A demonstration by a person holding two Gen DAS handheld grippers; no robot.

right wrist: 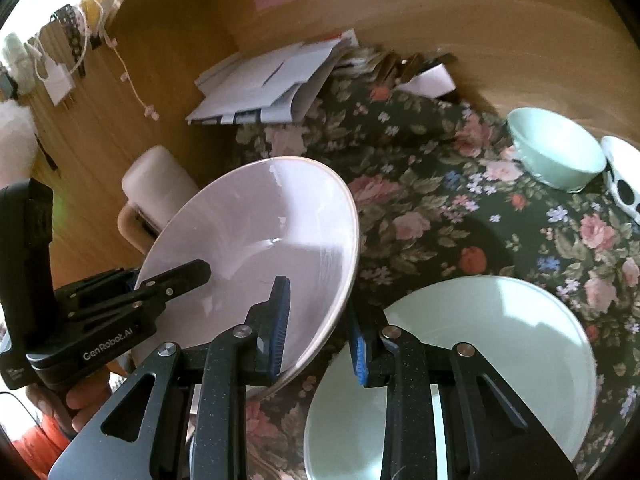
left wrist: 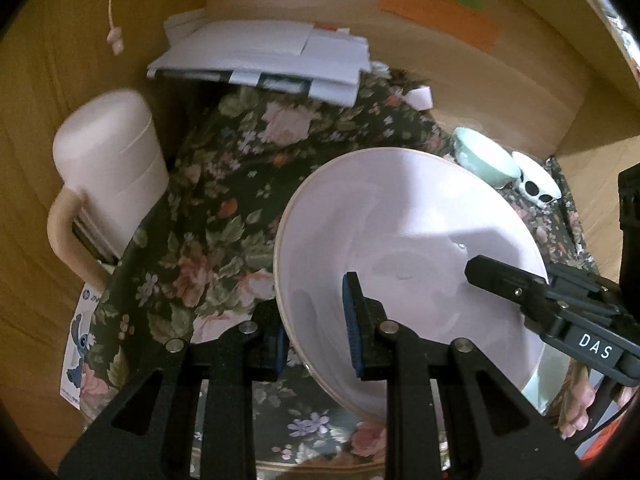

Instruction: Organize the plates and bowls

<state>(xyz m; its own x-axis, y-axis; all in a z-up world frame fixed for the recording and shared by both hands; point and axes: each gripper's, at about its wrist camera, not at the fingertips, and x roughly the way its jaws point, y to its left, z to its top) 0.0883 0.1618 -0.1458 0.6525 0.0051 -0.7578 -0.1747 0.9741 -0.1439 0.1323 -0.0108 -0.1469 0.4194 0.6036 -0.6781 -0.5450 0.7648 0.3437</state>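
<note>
Together, both claws are holding one large white bowl (left wrist: 404,264) tilted in the air above the flowered tablecloth (left wrist: 208,216). The left claw (left wrist: 316,344) is straddling the bowl's near rim, one blue-padded finger (left wrist: 352,332) sitting inside the bowl and the other outside under the wall; the jaws are partly closed and appear to be pinching the rim, though the outer pad is mostly hidden. In the right wrist view the right claw (right wrist: 320,332) is straddling the opposite edge of the same white bowl (right wrist: 256,248), its left pad (right wrist: 280,328) lying against the inside while the right pad (right wrist: 360,352) is sitting just outside the rim with a visible gap, so I cannot tell whether it is truly gripping. Each claw is showing in the other's camera, reaching over the bowl's far rim.

Just beside the lifted bowl, a pale green plate (right wrist: 480,360) is lying flat on the table under the right claw. Farther back a small mint bowl (right wrist: 560,152) is standing upright, touching or nearly touching a white dish with black spots (right wrist: 620,184) at the table's edge. A stack of papers (left wrist: 272,56) is resting at the far side, and a pale pink jug with a handle (left wrist: 108,168) is standing beside the table on the left.
</note>
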